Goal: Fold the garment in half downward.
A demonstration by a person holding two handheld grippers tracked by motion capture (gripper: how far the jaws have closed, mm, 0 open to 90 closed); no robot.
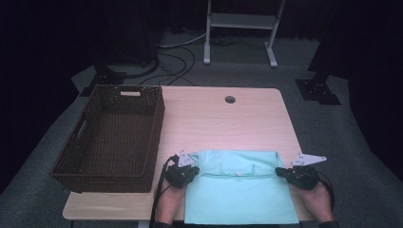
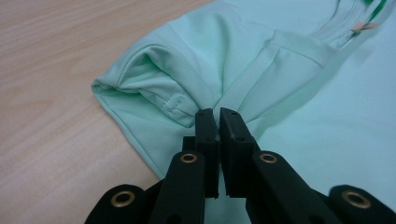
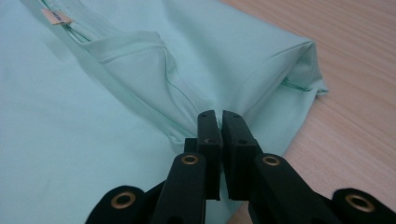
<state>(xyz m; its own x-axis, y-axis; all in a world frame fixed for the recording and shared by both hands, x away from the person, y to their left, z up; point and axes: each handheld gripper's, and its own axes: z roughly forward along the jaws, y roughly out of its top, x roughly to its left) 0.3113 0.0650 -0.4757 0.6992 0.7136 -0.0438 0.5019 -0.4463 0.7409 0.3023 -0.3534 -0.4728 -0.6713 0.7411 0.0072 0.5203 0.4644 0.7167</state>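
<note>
**A:** So what step is this? Looks like shirt folding to me. The mint green shirt (image 1: 240, 190) lies flat at the near edge of the table (image 1: 228, 118), hem hanging a bit over the front, with the top part already doubled toward the person.

**B:** Yeah, mid-fold I'd say. The left gripper (image 1: 186, 172) sits at the left end of the fold line and the right gripper (image 1: 291, 174) at the right end. In both gripper views the jaws are pinched nearly together with a bit of cloth caught between the tips, right by the tucked-in sleeves.

**A:** So both are clamped on the fabric, not just resting?

**B:** Looks that way: the shirt bunches into the tips on each side.

**A:** Next move?

**B:** My guess: another fold, both hands travelling evenly so the edge stays straight. The brown wicker basket (image 1: 76, 164) stands just left of the shirt, probably where it ends up.
</note>
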